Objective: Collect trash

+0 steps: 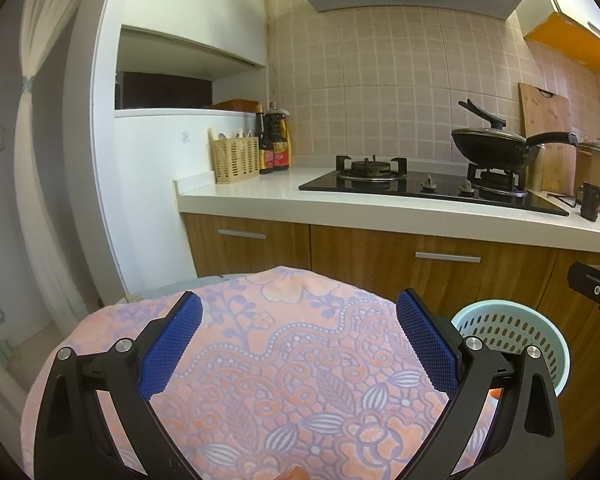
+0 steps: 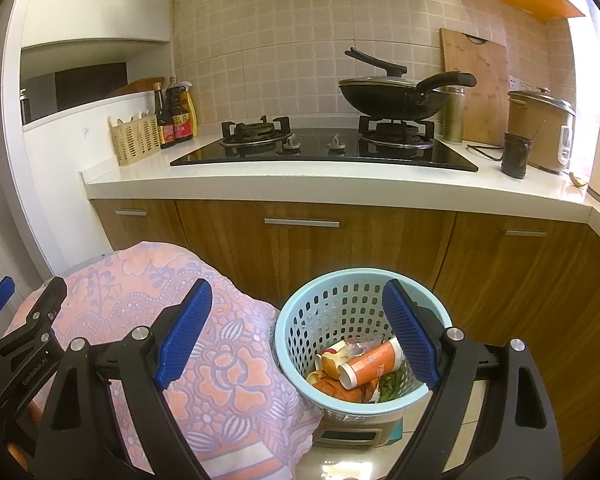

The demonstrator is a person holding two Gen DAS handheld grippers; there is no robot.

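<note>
A light blue perforated basket (image 2: 340,300) stands on the floor beside a table covered with a pink floral cloth (image 2: 160,308). It holds trash: an orange and white cup (image 2: 374,362), wrappers and food scraps. My right gripper (image 2: 298,336) is open and empty, above the basket's left rim. My left gripper (image 1: 300,344) is open and empty above the cloth (image 1: 284,360); the basket (image 1: 512,328) shows to its right. The left gripper also shows at the left edge of the right wrist view (image 2: 16,320).
Behind runs a white counter (image 2: 300,184) with a black gas hob (image 2: 324,152), a wok (image 2: 396,96), sauce bottles (image 2: 174,116), a utensil basket (image 2: 134,140), a rice cooker (image 2: 540,132) and a dark mug (image 2: 514,156). Wooden cabinet doors (image 2: 312,248) are below.
</note>
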